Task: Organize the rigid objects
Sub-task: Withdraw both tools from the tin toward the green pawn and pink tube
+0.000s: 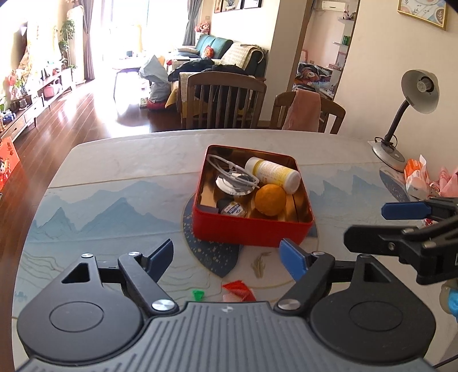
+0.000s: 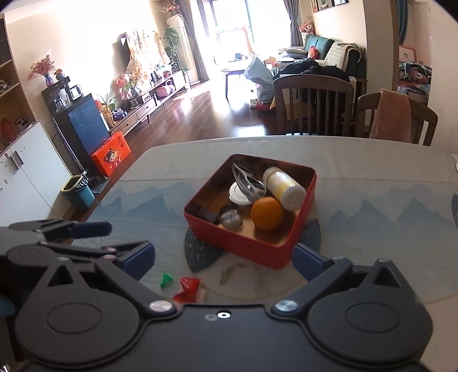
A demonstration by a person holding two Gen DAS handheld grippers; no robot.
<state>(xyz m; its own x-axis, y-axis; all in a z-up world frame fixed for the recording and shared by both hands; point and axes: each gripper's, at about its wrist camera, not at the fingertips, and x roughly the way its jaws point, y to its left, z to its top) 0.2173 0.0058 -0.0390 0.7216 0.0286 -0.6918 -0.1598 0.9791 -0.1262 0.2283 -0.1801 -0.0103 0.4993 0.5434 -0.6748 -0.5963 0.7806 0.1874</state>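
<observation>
While the pale table with its blue mountain print (image 1: 120,183) is bearing the square red tin box (image 1: 252,229) at its middle, the box is holding a white-capped yellow bottle (image 1: 272,173), a round orange fruit (image 1: 270,199) and clear glasses (image 1: 234,174); both grippers are hanging just short of it. The left gripper (image 1: 229,257) and right gripper (image 2: 226,257) are standing spread wide, pinching nothing.

You're in a home, open living-dining room: dining table (image 1: 114,171), wooden chairs (image 1: 226,100), sofa (image 1: 217,45), TV cabinet (image 2: 148,106), curtains (image 2: 294,23), wall pictures (image 1: 423,13).
</observation>
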